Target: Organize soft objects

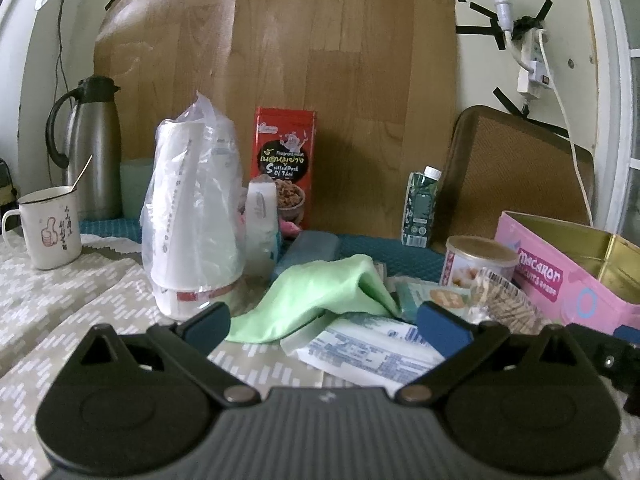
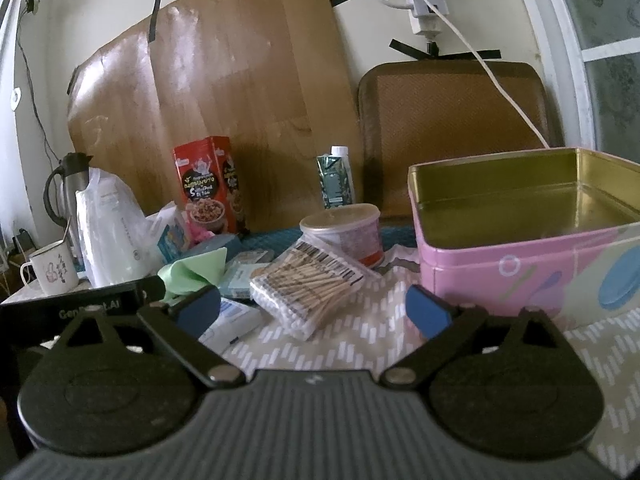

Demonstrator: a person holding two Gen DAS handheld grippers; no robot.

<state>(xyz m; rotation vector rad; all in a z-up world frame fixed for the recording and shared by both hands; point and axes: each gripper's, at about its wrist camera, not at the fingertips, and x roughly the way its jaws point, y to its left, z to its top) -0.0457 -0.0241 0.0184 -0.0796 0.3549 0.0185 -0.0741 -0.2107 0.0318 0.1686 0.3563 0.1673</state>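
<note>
Pink tin (image 1: 560, 280) reads "macaron", smaller line under it unreadable. Red snack box (image 1: 285, 168): "Fragrant meat" and "Spilled Pork Of Thai", plus Thai script. Black bar (image 2: 80, 304) at left of right view shows "Gen…AI", middle letters hidden. Mug (image 1: 50, 230) has thumbs-up drawing with illegible handwritten characters.

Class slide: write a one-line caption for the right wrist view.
Open right claw faces a cotton swab pack beside an empty pink tin.
</note>
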